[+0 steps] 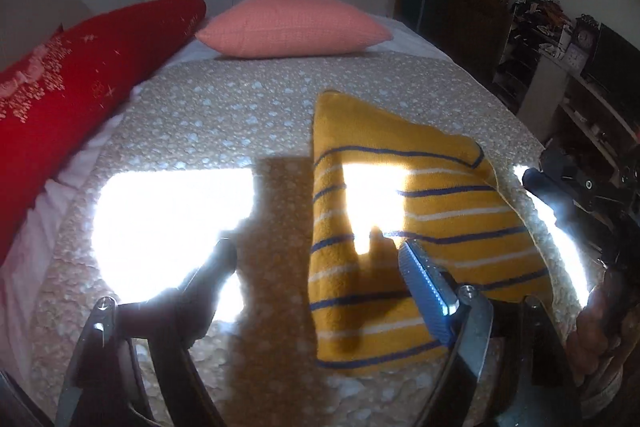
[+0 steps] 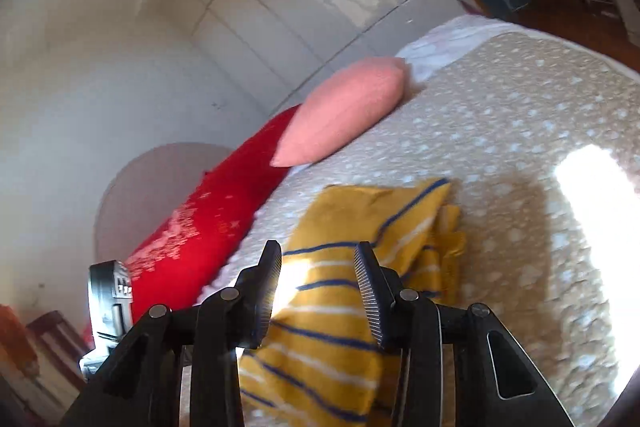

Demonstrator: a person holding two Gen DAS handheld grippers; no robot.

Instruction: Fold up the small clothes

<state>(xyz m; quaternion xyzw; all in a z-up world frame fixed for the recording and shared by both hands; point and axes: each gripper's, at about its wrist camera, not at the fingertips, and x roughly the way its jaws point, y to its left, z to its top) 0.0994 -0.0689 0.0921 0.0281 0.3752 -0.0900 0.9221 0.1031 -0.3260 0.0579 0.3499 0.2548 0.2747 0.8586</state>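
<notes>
Mustard-yellow striped garment [image 1: 420,211] lies folded on the speckled bedspread [image 1: 224,115] — pink pillow [image 1: 292,25] far behind. Left gripper [image 1: 316,259] and right gripper [image 2: 318,259] hover above it, jaws apart.

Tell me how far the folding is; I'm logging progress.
Done: the yellow striped garment already lies doubled over on the bedspread. In hand: nothing; the left gripper and right gripper are both open above it. Left: probably another fold or tidying.

The left gripper [image 1: 316,267] hangs low with its jaws spread wide, nothing between them. The right gripper [image 2: 318,283] tilts sideways, its ribbed fingers [image 2: 370,291] parted too.
</notes>
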